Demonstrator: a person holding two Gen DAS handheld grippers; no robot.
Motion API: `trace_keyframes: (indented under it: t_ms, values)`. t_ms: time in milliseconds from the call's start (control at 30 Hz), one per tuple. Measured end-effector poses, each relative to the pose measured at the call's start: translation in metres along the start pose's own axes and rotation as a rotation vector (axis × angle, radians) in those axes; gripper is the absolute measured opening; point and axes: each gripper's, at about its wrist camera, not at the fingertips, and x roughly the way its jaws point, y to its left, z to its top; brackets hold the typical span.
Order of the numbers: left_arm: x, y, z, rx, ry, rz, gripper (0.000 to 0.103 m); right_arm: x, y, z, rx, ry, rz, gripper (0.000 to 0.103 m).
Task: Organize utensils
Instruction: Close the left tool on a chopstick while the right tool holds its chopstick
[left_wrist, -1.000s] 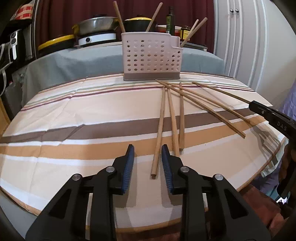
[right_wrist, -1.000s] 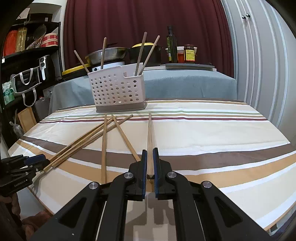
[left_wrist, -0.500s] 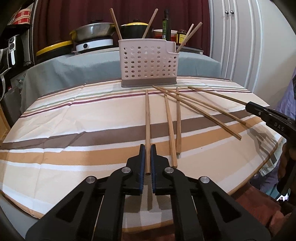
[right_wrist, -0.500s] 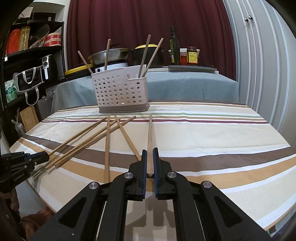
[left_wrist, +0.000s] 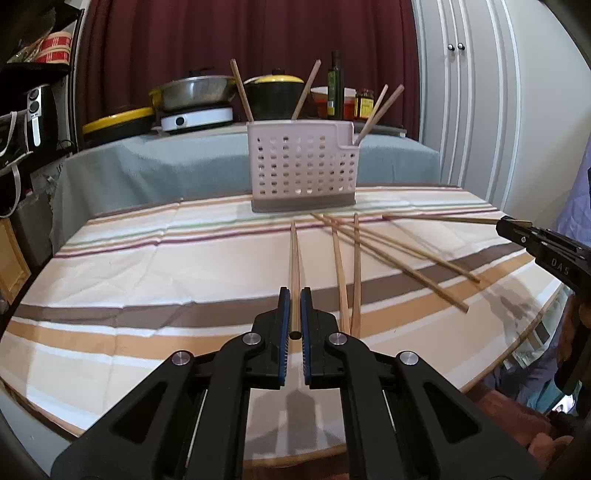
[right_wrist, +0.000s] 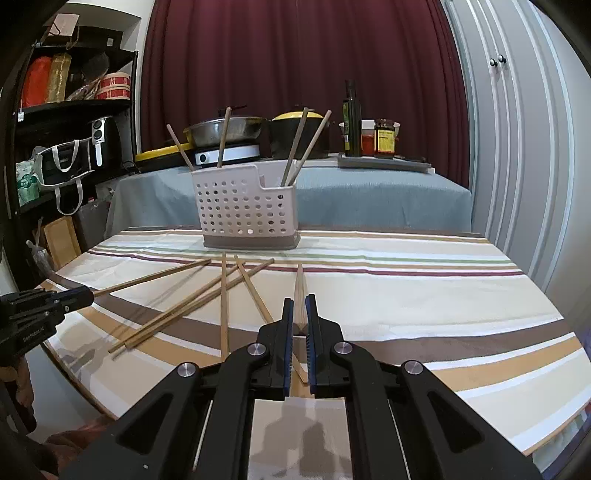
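Left wrist view: the left hand-held gripper (left_wrist: 294, 301) is clamped on a chopstick (left_wrist: 294, 258) pointing toward the perforated utensil basket (left_wrist: 303, 168) on the striped desk (left_wrist: 147, 266). The right hand-held gripper (right_wrist: 299, 306) likewise grips a second chopstick (right_wrist: 298, 288); loose chopsticks (right_wrist: 192, 302) lie fanned on the desk before the basket.

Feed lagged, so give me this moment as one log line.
left gripper: shut on wooden chopstick | right gripper: shut on second wooden chopstick | white perforated plastic caddy: four chopsticks inside
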Motion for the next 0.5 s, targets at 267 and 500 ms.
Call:
trace_keyframes:
  t_ms: [267, 500]
  values:
    - [-0.018, 0.003, 0.017, -0.009, -0.059, 0.012, 0.006, -0.012, 0.000, 0.015, 0.006, -0.040, 0.008, 0.007]
    - [-0.040, 0.009, 0.038, -0.024, -0.128, 0.023, 0.006, -0.025, 0.001, 0.034, 0.007, -0.088, 0.011, 0.007]
